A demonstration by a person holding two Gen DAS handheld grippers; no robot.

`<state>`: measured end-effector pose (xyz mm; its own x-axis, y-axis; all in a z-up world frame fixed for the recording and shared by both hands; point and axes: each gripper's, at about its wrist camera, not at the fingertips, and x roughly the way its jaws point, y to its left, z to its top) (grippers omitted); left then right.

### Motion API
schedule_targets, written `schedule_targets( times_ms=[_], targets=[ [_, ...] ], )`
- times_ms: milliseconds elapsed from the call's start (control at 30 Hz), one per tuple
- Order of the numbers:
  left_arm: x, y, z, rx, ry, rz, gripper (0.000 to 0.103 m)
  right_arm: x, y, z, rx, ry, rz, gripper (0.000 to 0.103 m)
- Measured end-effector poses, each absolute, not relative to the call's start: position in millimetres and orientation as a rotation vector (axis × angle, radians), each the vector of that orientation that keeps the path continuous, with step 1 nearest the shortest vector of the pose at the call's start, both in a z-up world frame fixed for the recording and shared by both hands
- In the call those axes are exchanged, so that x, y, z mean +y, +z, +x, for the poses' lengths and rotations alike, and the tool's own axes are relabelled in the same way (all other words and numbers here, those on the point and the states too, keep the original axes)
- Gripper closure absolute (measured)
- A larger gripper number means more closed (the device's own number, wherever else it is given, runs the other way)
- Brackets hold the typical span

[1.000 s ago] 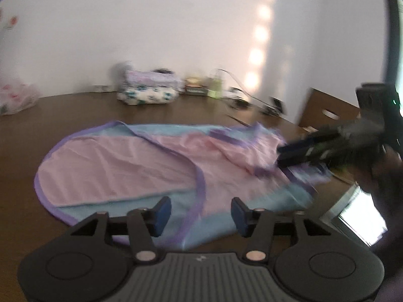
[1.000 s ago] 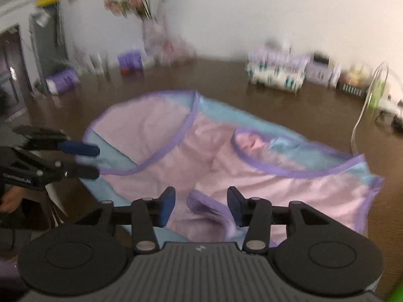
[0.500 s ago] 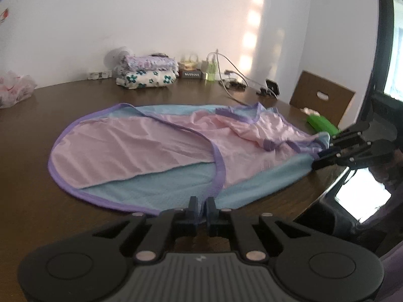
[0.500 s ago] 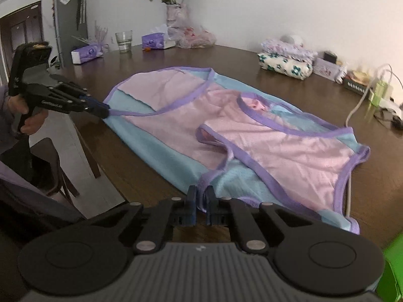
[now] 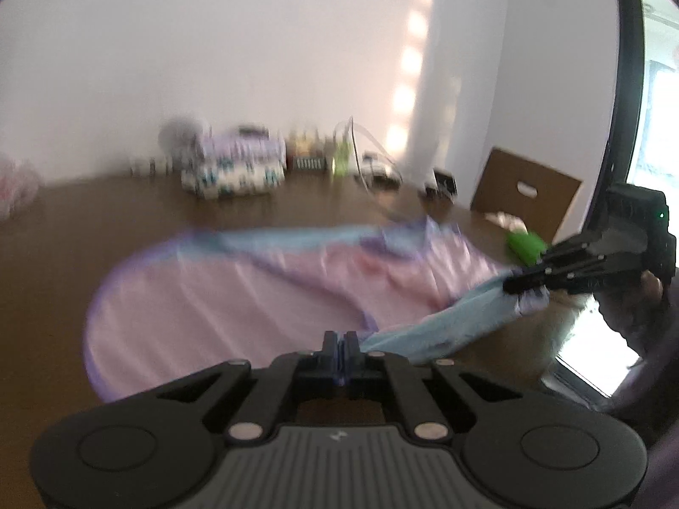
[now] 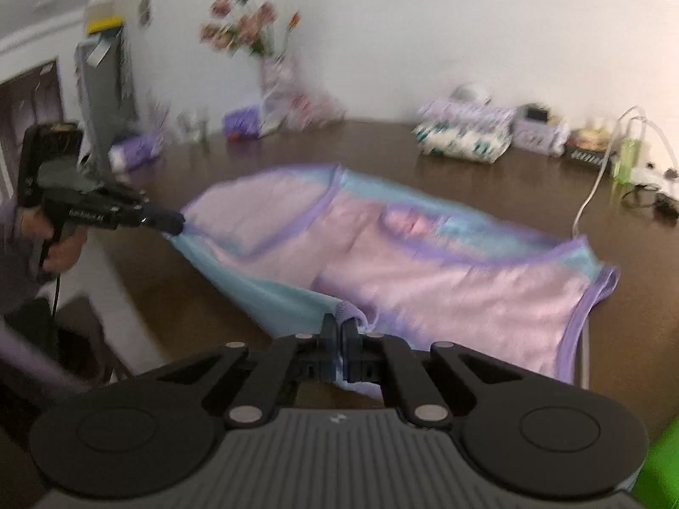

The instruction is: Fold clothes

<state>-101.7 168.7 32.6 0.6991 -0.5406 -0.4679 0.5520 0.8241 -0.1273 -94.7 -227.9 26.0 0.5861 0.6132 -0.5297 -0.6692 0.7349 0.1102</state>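
A pink and light-blue garment point(image 5: 220, 297) with purple trim lies spread on the dark wooden table point(image 5: 106, 208). My left gripper point(image 5: 340, 341) is shut on its near blue edge, which is lifted off the table. My right gripper point(image 6: 339, 331) is shut on the near edge at the other end of the garment point(image 6: 445, 297). In the left wrist view the right gripper point(image 5: 515, 286) pinches the raised blue edge at the right. In the right wrist view the left gripper point(image 6: 176, 225) holds the stretched edge at the left. Both views are blurred.
A stack of folded floral clothes point(image 5: 233, 169) sits at the back of the table, beside small items and a white cable point(image 6: 594, 186). A vase of flowers point(image 6: 271, 80) stands at the far left corner. A wooden chair back point(image 5: 526, 195) and a green object point(image 5: 524, 246) are at the right.
Both grippers closed from open onto the garment's near edge. They have since lifted that blue edge off the table, stretched between them.
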Motion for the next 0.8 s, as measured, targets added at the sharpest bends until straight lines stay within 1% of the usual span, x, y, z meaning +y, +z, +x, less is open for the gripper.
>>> schedule_targets(
  times_ms=[100, 200, 233, 267, 300, 333, 367, 433, 500, 633, 733, 800],
  targets=[
    [162, 50, -60, 0.485, -0.598, 0.107, 0.102, -217, 32, -57, 0.583, 0.677, -0.115, 0.101],
    [147, 45, -28, 0.540, -0.537, 0.206, 0.100, -195, 30, -23, 0.598, 0.558, -0.206, 0.097],
    [147, 42, -21, 0.573, -0.527, 0.212, 0.092, -189, 30, -17, 0.594, 0.530, -0.250, 0.095],
    [148, 39, -13, 0.607, -0.517, 0.219, 0.090, -193, 33, -16, 0.586, 0.516, -0.266, 0.091],
    [158, 38, -18, 0.605, -0.519, 0.191, 0.088, -202, 38, -18, 0.578, 0.506, -0.270, 0.074],
    [168, 38, -23, 0.602, -0.521, 0.162, 0.079, -211, 43, -20, 0.569, 0.496, -0.275, 0.057],
    [178, 37, -27, 0.600, -0.523, 0.134, 0.066, -225, 50, -25, 0.558, 0.505, -0.272, 0.053],
    [196, 32, -40, 0.591, -0.538, 0.061, 0.055, -256, 62, -39, 0.592, 0.562, -0.275, 0.046],
    [206, 24, -44, 0.607, -0.536, 0.017, 0.055, -274, 65, -52, 0.680, 0.611, -0.292, 0.046],
    [209, 7, -41, 0.657, -0.473, 0.020, 0.056, -273, 40, -56, 0.813, 0.599, -0.366, 0.046],
    [206, 2, -42, 0.636, -0.448, 0.052, 0.056, -268, 26, -56, 0.856, 0.607, -0.398, 0.046],
    [204, 2, -42, 0.636, -0.443, 0.068, 0.056, -267, 30, -62, 0.842, 0.628, -0.403, 0.046]
  ],
)
